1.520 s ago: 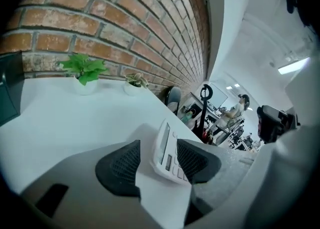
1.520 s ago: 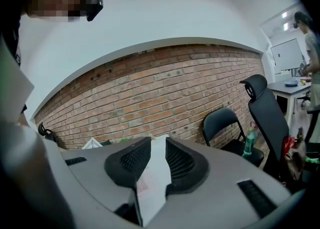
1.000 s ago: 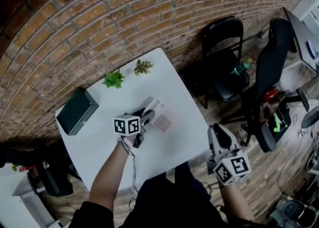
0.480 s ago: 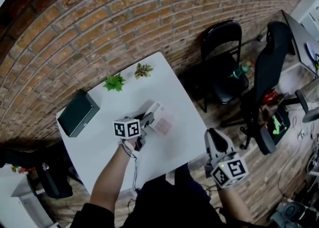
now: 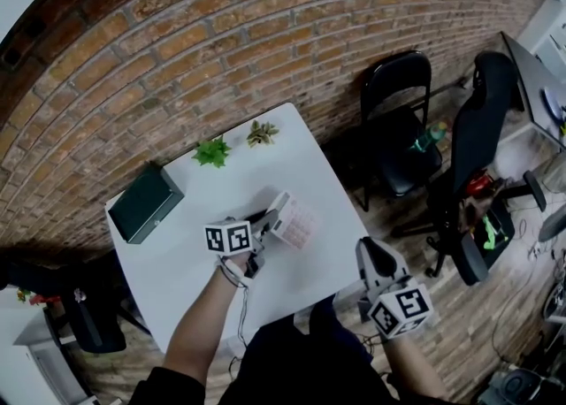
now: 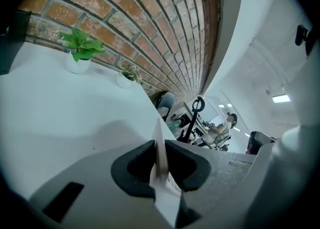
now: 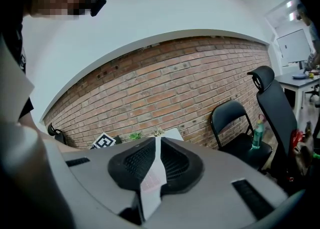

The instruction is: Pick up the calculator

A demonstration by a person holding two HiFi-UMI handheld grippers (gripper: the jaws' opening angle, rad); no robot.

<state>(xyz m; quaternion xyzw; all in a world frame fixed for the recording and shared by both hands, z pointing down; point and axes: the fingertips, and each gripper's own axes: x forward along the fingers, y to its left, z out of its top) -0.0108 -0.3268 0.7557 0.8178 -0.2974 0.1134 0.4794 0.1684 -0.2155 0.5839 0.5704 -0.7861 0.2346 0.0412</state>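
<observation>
As just-closed left tongs (image 6: pixel 160 148) pinch the white, pink-keyed calculator (image 5: pixel 293 220), empty right tongs (image 7: pixel 156 145) have just closed.

White calculator (image 5: pixel 290 220), tilted up on one edge

A white surface (image 5: pixel 296 160) stands against a brick wall (image 5: pixel 221 32). A dark green box (image 5: pixel 146 203) sits at its far left corner, and a leafy green plant (image 5: pixel 211 152) and a paler plant (image 5: pixel 260 134) stand near each other along the edge by the wall. To the right, on the wooden floor (image 5: pixel 460 324), a black folding chair (image 5: pixel 393 120) has a green bottle (image 5: pixel 427 139) at its seat, with a black office chair (image 5: pixel 482 129) just beyond.
</observation>
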